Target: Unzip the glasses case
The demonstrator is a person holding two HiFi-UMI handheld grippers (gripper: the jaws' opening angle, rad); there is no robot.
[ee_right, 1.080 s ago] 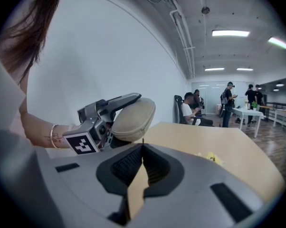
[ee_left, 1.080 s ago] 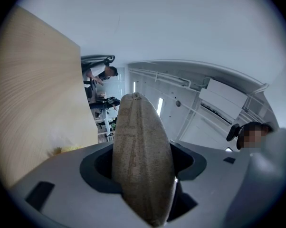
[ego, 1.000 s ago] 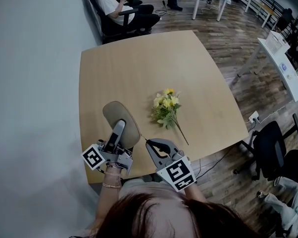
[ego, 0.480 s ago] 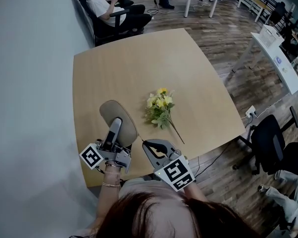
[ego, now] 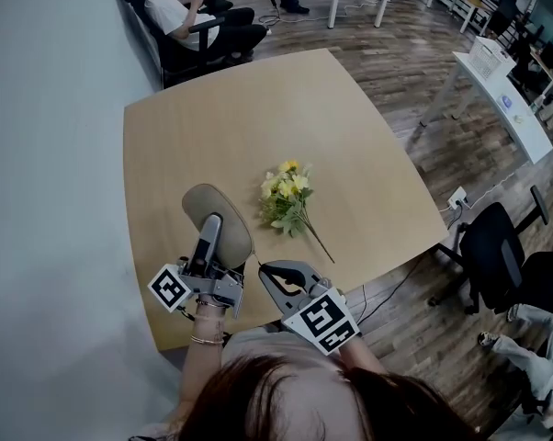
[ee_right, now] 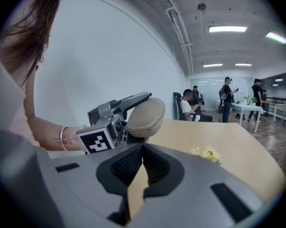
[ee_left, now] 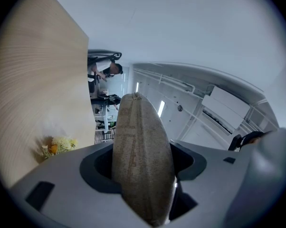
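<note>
Table [ego: 212, 118], left hand-held gripper [ego: 211, 225] uptilted, clasping case [ego: 236, 230]

Yellow flower bunch [ego: 286, 198] on wooden table [ego: 249, 108], seated person [ego: 177, 12] beyond, black office chair [ego: 490, 254].

The left gripper [ego: 210, 228] covers the near end of the glasses case [ego: 223, 205], and its zip pull is too small to find in any view. The person's hair [ego: 286, 395] hides the near edge of the desk [ego: 240, 108].
</note>
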